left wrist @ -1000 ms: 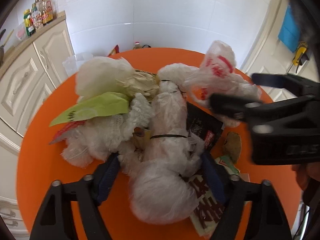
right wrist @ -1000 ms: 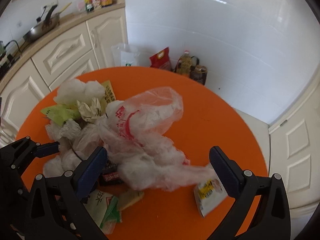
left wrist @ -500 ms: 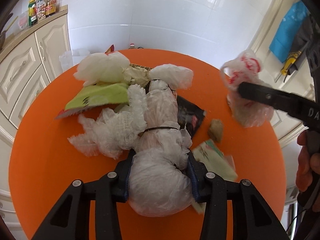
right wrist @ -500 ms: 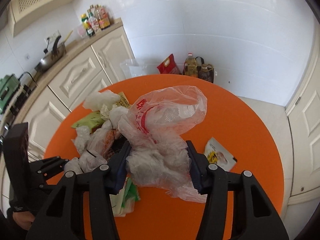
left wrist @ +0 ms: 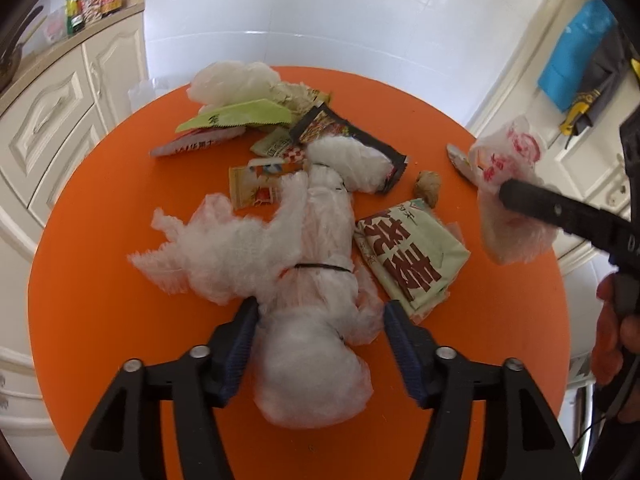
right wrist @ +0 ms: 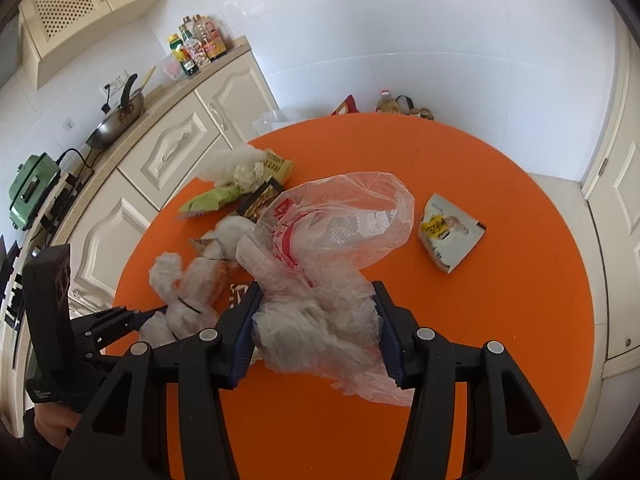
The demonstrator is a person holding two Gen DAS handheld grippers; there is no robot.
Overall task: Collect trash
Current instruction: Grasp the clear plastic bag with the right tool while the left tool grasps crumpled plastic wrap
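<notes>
left gripper (left wrist: 318, 320) clamped on white bundle (left wrist: 312, 280) over orange table (left wrist: 100, 320), right gripper (right wrist: 316, 320) pinching printed bag (right wrist: 332, 232) above table

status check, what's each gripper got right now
Left gripper shut on white plastic bundle. Right gripper shut on red-printed bag. Wrappers scattered on orange table.
</notes>
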